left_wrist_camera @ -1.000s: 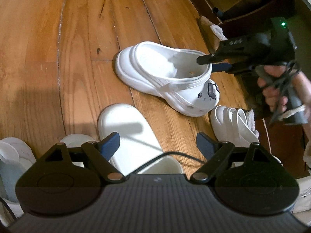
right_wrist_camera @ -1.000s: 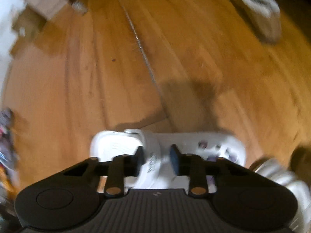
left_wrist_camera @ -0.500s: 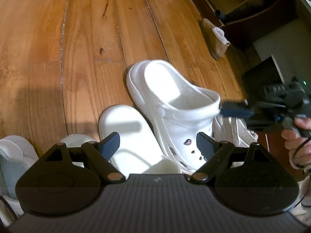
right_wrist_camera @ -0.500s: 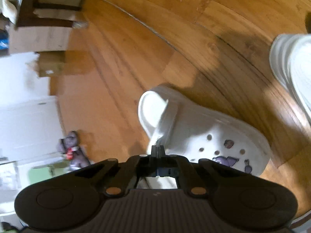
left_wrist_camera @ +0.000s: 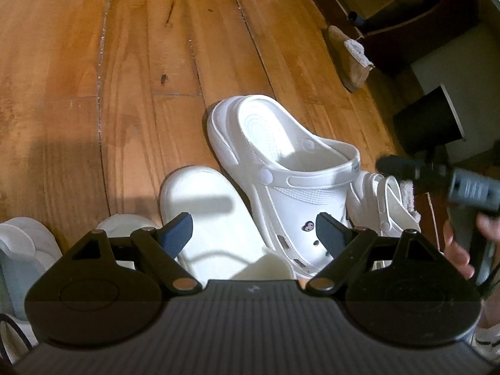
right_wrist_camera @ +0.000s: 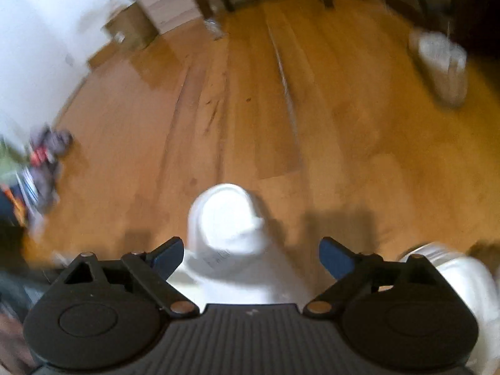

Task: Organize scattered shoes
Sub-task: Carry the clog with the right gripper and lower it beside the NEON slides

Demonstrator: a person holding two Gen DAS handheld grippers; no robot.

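The left tongs (left_wrist_camera: 254, 234) stand wide open at the bottom of the left wrist view, holding nothing; their blue pads (left_wrist_camera: 179, 232) hang above a plain white slide (left_wrist_camera: 206, 215) that lies on the wooden floor (left_wrist_camera: 131, 62) in the lower middle of the frame. Neither pad touches it, as far as the view shows.

Just right of the slide, and touching it along one side, sits the white clog (left_wrist_camera: 290, 175) with small charms on its toe. It rests upright on its sole in the centre of the frame, heel toward the top, its strap lying over the opening. A second white clog (left_wrist_camera: 384, 203) lies against its right side, partly hidden. At the lower left edge a pale sneaker (left_wrist_camera: 18, 250) shows, and in the upper right a tan slipper (left_wrist_camera: 347, 56) lies well apart from the white shoes.

The right tongs (right_wrist_camera: 251, 256) have just been opening and now stand spread wide. In the blurred right wrist view the clog's heel (right_wrist_camera: 228, 218) sits between and beyond the pads, yet the pads are clear of it on both sides, so nothing is gripped. In the left wrist view these tongs appear as a blurred dark shape at the right edge, beside the clog, held by a hand (left_wrist_camera: 459, 250).
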